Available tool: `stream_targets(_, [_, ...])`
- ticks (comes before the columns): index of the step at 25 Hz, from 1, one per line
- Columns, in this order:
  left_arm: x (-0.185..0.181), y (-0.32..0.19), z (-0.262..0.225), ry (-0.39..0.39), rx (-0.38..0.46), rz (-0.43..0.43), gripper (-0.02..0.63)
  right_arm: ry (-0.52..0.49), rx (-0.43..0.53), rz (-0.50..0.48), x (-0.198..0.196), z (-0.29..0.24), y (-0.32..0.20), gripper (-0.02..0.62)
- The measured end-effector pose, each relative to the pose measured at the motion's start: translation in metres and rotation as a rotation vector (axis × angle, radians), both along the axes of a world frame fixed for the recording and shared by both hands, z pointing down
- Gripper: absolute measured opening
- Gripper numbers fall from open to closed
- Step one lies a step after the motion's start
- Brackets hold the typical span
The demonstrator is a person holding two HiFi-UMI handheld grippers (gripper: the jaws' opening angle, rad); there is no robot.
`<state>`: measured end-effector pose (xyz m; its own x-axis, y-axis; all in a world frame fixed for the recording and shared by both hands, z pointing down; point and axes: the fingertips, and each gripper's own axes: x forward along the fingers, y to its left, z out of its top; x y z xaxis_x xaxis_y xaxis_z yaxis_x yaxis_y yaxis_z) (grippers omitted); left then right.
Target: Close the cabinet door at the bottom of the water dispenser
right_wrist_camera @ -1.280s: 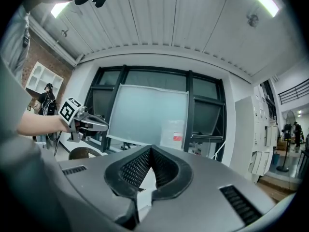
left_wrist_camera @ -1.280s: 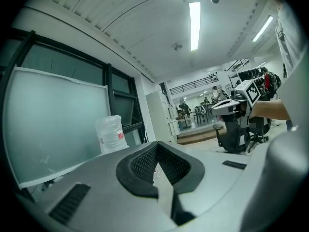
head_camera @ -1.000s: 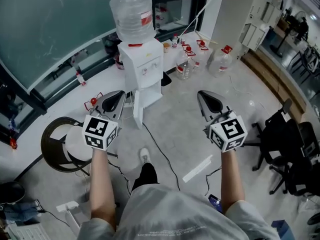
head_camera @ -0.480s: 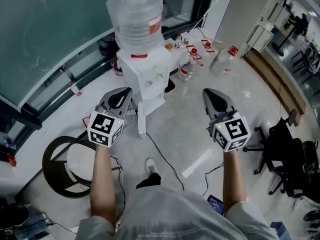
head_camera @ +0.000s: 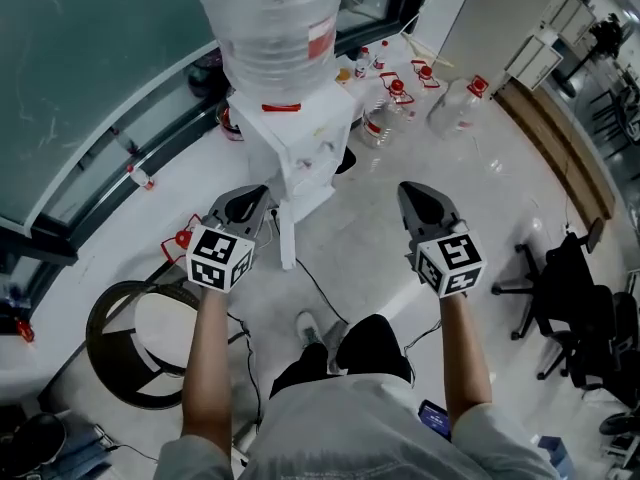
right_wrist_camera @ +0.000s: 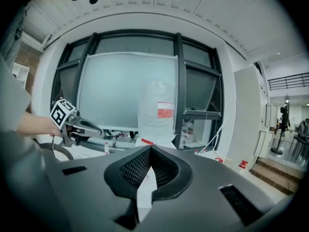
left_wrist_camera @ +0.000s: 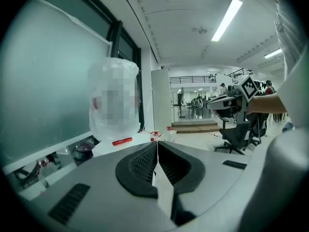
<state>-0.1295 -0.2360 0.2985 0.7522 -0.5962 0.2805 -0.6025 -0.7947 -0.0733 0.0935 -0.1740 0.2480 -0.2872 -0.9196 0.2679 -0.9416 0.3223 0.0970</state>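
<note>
The white water dispenser carries a clear bottle on top. Its bottom cabinet door stands swung out toward me, seen edge-on as a narrow white panel. My left gripper hovers just left of that door, its jaws shut on nothing. My right gripper is to the right of the dispenser over bare floor, also shut and empty. In the left gripper view the shut jaws point past the bottle. In the right gripper view the shut jaws face the bottle and the left gripper.
A round stool with a black ring stands at the left. Several red-capped bottles sit on the floor behind the dispenser. Black office chairs are at the right. A cable runs over the floor by my shoe.
Both grippers have moved forward and lower toward the dispenser, which now looms closer. The left gripper has come up beside the open door. Both jaws stayed shut.
</note>
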Motion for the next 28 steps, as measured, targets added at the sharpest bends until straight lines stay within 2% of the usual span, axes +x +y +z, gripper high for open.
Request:
stream_targets(6, [-0.005, -0.021, 0.097, -0.01, -0.165, -0.029, 0.033, -0.022, -0.095, -0.048, -0.012, 0.081, -0.045, 0.026])
stream_targets(8, [-0.007, -0.027, 0.138, -0.027, -0.203, -0.053, 0.104, -0.044, -0.117, -0.063, -0.011, 0.119, -0.057, 0.026])
stream_targets(11, [-0.011, -0.034, 0.208, -0.051, -0.251, -0.079, 0.136, -0.052, -0.163, -0.091, -0.011, 0.187, -0.08, 0.026])
stream_targets(15, [-0.017, -0.023, 0.323, -0.1, -0.358, -0.078, 0.184, -0.05, -0.262, -0.126, -0.013, 0.291, -0.089, 0.027])
stream_targets(19, [-0.023, -0.009, 0.428, -0.111, -0.449, -0.097, 0.184, -0.042, -0.347, -0.156, -0.016, 0.389, -0.09, 0.028])
stream_targets(22, [-0.025, 0.006, 0.496, -0.117, -0.527, -0.123, 0.185, -0.05, -0.37, -0.166, -0.02, 0.445, -0.088, 0.028])
stream_targets(25, [-0.022, 0.019, 0.552, -0.131, -0.587, -0.133, 0.184, -0.058, -0.396, -0.183, -0.026, 0.489, -0.082, 0.028])
stream_targets(28, [-0.019, 0.035, 0.592, -0.161, -0.604, -0.121, 0.186, -0.046, -0.421, -0.215, -0.033, 0.525, -0.069, 0.028])
